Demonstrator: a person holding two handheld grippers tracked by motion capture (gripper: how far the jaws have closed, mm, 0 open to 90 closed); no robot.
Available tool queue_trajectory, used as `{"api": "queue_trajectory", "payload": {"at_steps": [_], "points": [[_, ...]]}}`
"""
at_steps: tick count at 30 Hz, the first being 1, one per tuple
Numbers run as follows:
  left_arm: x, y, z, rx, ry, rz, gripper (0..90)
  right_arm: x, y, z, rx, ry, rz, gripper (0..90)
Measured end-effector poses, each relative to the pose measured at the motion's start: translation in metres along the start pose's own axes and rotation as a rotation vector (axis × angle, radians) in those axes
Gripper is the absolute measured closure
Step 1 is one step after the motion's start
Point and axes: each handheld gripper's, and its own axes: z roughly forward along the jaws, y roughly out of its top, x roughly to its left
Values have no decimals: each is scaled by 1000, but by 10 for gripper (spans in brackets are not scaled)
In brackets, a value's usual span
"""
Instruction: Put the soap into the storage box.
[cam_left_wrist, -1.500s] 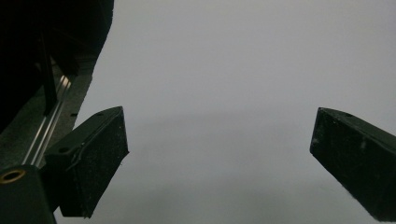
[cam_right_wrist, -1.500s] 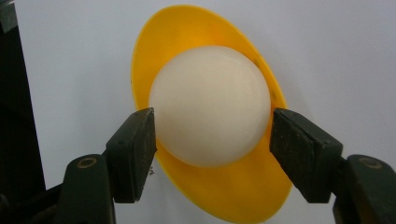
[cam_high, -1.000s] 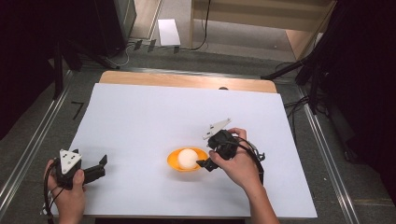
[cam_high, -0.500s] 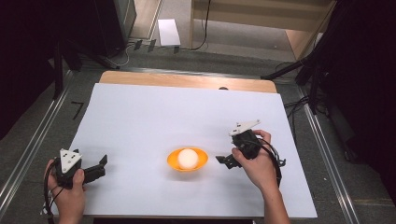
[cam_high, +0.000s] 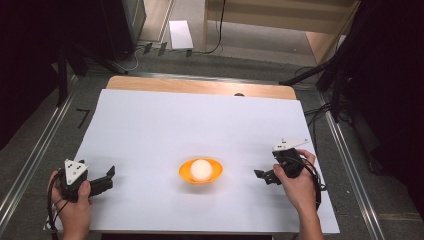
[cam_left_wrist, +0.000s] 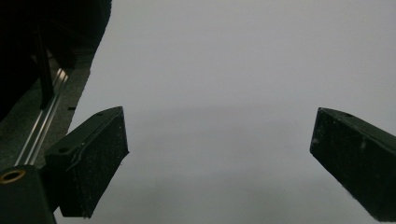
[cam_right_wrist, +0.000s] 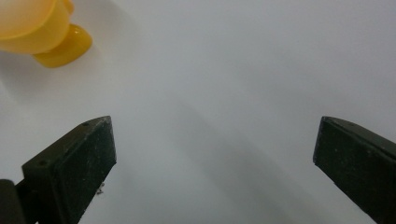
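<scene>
An orange bowl (cam_high: 216, 170) sits on the white sheet (cam_high: 200, 120) near the front middle, with a white ball (cam_high: 200, 168) resting in it. My right gripper (cam_high: 262, 176) is held low to the right of the bowl, apart from it, pointing left. Its jaws have just been opening and now stand open with nothing between them (cam_right_wrist: 215, 135). The bowl (cam_right_wrist: 37, 28) shows at the top left of the right gripper view. My left gripper (cam_high: 107, 178) is held at the sheet's front left corner, open and empty (cam_left_wrist: 219, 130), over bare sheet.
The wooden table edge (cam_high: 200, 86) shows behind the sheet. Metal rails (cam_high: 30, 160) run along both sides. Cables (cam_high: 320, 107) lie on the floor at the right. A white flat object (cam_high: 180, 34) lies on the floor at the back.
My right gripper has drawn away from the bowl to the right and slightly toward the front. The ball stays in the bowl. The left hand has not moved.
</scene>
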Motion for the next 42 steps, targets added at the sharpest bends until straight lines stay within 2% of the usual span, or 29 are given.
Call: {"api": "queue_trajectory", "payload": {"at_steps": [10, 16, 24, 34, 38, 42], "points": [[0, 0, 0, -3, -4, -1, 45, -18, -35, -9, -49, -28, 60, 0], [1, 0, -1, -1, -5, -1, 45, -25, -59, -16, -97, -38, 117, 0], [1, 0, -1, -9, -7, -5, 45, -28, -86, -28, -140, -65, 161, 0], [1, 0, -1, -9, -3, -2, 45, -30, -124, -48, -228, -94, 222, 0], [0, 0, 0, -5, 0, 0, 45, -28, -133, -56, -271, -108, 225, 0], [0, 0, 0, -4, -1, -1, 45, -28, -143, -63, -322, -119, 251, 0]]}}
